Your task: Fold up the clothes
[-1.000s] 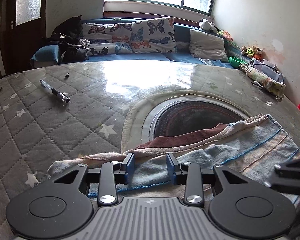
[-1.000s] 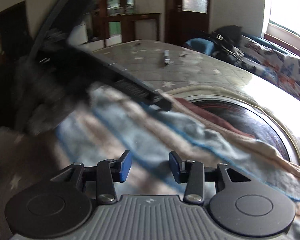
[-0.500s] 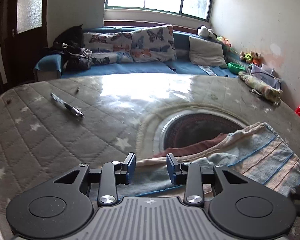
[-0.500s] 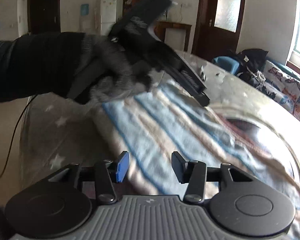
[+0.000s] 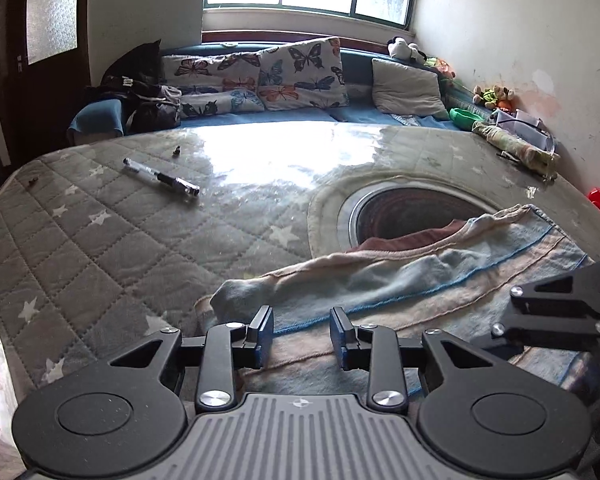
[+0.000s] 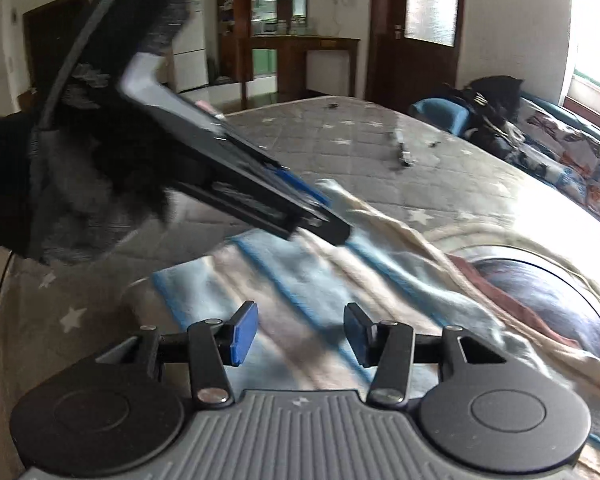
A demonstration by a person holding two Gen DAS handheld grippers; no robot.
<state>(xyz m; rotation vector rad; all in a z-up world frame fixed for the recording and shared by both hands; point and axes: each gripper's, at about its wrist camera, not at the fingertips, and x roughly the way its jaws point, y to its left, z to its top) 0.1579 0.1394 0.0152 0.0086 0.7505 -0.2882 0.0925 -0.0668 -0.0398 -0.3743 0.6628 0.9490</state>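
Plainly, scene: a round worktop (image 5: 148,240) covered with a grey quilted, star-printed cloth under clear film, with a dark circular inset (image 5: 412,216) in its middle.
Task item: a pale blue towel with beige and darker blue stripes (image 5: 440,280) lies spread on the near side of the worktop, its far hem rumpled and overlapping the edge of the dark inset; a reddish-brown layer shows under that hem.
Left gripper: the black left gripper (image 5: 302,338) hovers over the towel's near-left part, pointing down at a slant; in the right wrist view it appears blurred, with its tip at the towel's left corner (image 6: 320,220).
Left jaws: partly apart and closing; the striped cloth is seen in the gap between the blue pads, but no pad presses on it.
Left hand: a hand in a fuzzy grey-black glove (image 6: 92,184) carries that gripper.
Right gripper: the black right gripper (image 6: 296,334) hangs over the towel's striped middle; its side shows at the right edge of the left wrist view (image 5: 560,304).
Right jaws: moderately apart, nothing clamped; the towel lies below the blue pads.
Other items: a clear-barrelled pen with a black grip (image 5: 162,178) lies on the worktop's far left, well apart from the towel.
Background: a blue sofa with butterfly-print cushions (image 5: 260,76) stands under a window.
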